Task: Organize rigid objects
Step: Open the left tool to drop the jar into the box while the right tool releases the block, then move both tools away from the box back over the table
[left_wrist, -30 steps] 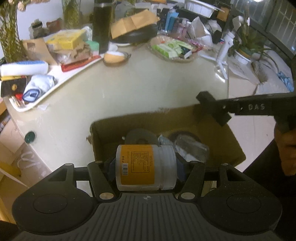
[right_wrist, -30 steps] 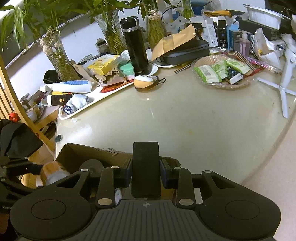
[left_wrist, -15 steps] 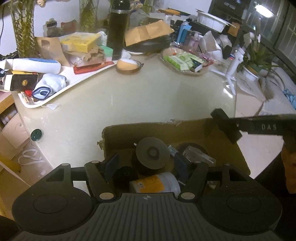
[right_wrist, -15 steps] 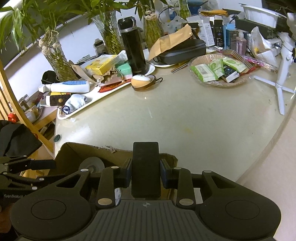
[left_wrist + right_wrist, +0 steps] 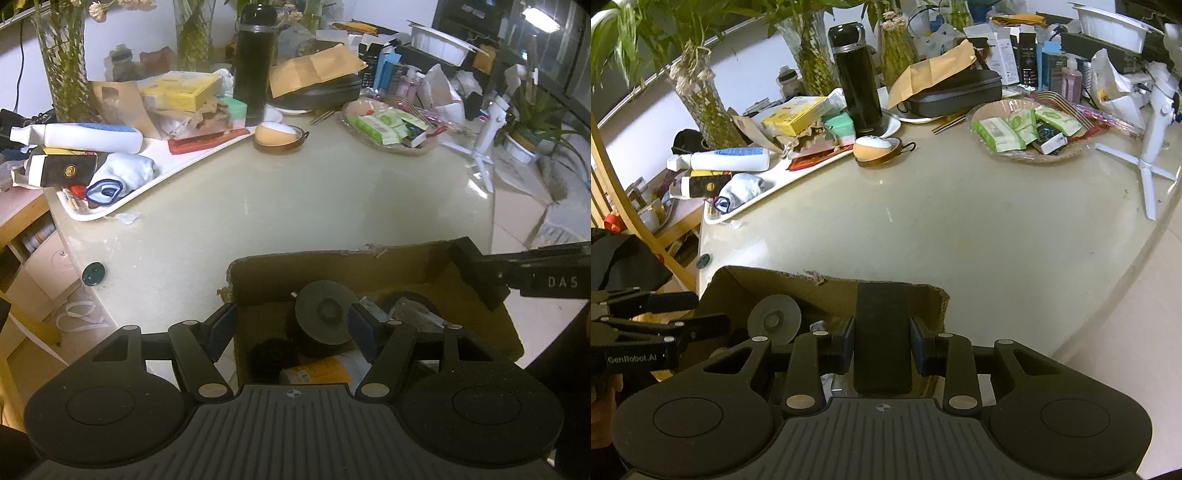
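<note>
The left tool [image 5: 291,325] hangs over the cardboard box [image 5: 332,264] at the near edge of the tabletop [image 5: 295,199], its fingers spread wide with nothing between them. Below it the orange-labelled jar [image 5: 321,371] lies on its side inside the box, beside a grey disc [image 5: 324,312]. The right tool [image 5: 882,345] clamps an upright black slab [image 5: 882,336] above the box's right end.

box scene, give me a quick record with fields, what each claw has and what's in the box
left claw: open, empty, over the box
right claw: shut on black slab, over the box
box: open cardboard, at near table edge
in box: grey disc, orange-label jar lying down, clear wrapper
table: cluttered at the far side
</note>
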`<state>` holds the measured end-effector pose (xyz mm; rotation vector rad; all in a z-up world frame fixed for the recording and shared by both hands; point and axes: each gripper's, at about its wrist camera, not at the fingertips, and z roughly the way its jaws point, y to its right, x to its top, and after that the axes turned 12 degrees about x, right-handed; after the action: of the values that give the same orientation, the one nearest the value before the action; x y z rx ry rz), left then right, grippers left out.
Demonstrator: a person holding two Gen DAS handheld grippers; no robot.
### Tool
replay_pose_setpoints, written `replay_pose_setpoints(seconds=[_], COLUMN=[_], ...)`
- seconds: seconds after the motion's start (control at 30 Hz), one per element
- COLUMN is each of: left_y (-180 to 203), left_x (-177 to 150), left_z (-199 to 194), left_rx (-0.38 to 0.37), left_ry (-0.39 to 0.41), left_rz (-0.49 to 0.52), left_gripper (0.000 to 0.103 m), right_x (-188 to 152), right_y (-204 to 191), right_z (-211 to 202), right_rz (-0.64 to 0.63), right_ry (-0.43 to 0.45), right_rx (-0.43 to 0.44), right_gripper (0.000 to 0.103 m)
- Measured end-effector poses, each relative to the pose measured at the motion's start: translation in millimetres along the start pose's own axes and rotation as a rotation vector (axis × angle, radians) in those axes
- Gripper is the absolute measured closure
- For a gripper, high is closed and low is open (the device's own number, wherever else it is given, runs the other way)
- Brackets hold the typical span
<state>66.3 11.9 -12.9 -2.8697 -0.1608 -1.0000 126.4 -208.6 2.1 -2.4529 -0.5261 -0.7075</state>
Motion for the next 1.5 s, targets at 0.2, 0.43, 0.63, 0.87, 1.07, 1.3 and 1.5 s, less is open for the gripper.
replay_pose_setpoints(seconds=[0.2,0.43,0.63,0.87,1.07,1.3,1.5], left_y=[2,0,2,0,1,0,0], left_x=[0,-1,-1,0,0,1,2], left_z=[1,0,0,0,-1,0,0], left_rx=[0.015,0.02,0.021,0.02,0.014,0.002,-0.008], left_ry=[0.0,0.0,0.009,0.013,0.015,0.017,0.025], left_rz=[0.013,0.013,0.016,0.009,0.011,0.001,-0.007], left_gripper=[0.038,0.038,0.038,0.038,0.038,0.038,0.038], right_x=[-1,1,1,2,2,3,7], right_y=[-9,-6,-6,0,-4,-1,-3], right_z=[0,0,6,7,10,12,17], right_rz=[-0.067,-0.055,-0.051,-0.011,-0.023,-0.024,-0.039], right_ry=[0.019,0.039,0.015,0.012,0.008,0.013,0.019], right_rx=[-0.031,-0.05,-0.069,-0.069,-0.069,-0.078,-0.085], right_gripper=[0.015,0.0,0.0,0.0,0.0,0.0,0.0])
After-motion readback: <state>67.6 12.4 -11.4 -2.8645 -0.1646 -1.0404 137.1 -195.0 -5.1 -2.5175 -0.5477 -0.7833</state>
